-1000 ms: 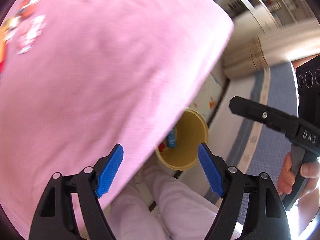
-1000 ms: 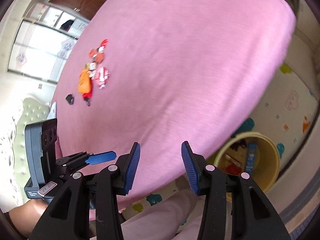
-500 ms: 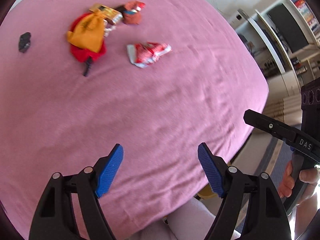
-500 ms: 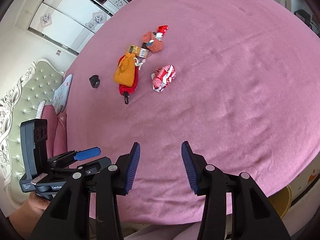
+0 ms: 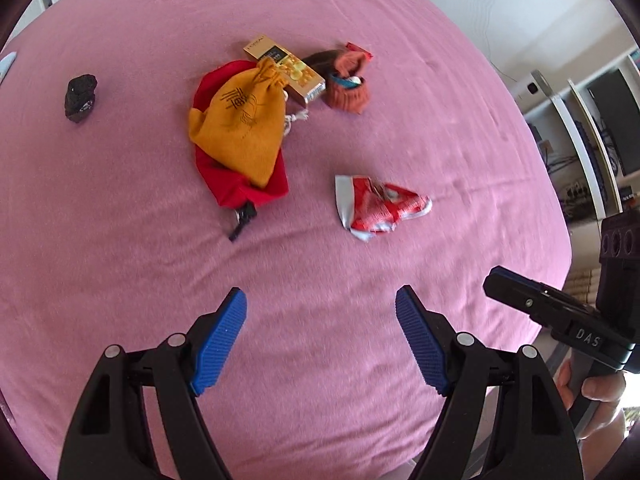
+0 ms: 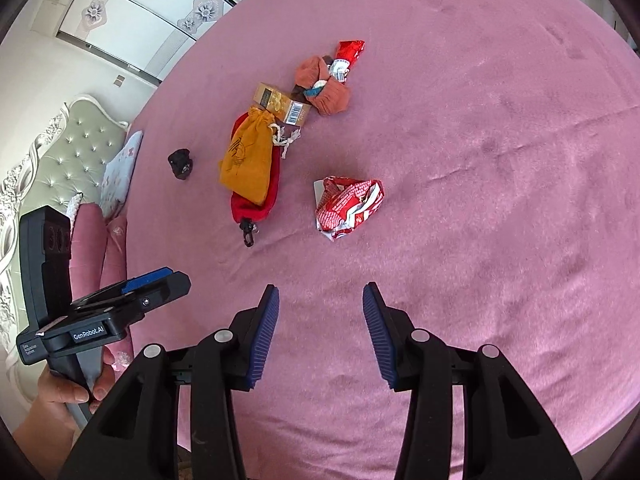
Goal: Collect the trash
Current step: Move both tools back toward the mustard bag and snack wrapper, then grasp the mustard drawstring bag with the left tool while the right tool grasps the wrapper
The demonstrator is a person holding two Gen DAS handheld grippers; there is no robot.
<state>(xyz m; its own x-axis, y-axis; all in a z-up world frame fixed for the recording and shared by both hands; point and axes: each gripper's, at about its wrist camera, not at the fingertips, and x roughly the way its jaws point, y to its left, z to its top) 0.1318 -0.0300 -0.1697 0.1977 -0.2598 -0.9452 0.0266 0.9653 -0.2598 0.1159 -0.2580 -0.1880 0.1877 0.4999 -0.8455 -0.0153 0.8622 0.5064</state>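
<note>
A crumpled red and white wrapper lies on the pink bed, nearest to both grippers; it also shows in the right wrist view. Beyond it lie a gold carton, a red foil wrapper and a small black lump. My left gripper is open and empty above the bed. My right gripper is open and empty too, hovering short of the wrapper.
An orange drawstring pouch lies on a red pouch. An orange knitted item sits by the carton. A padded headboard and pillows stand at the left. Shelves stand at the right.
Both grippers have swung up from the yellow bin beside the bed to face the bed top, and moved closer to the items. Both stay open.
</note>
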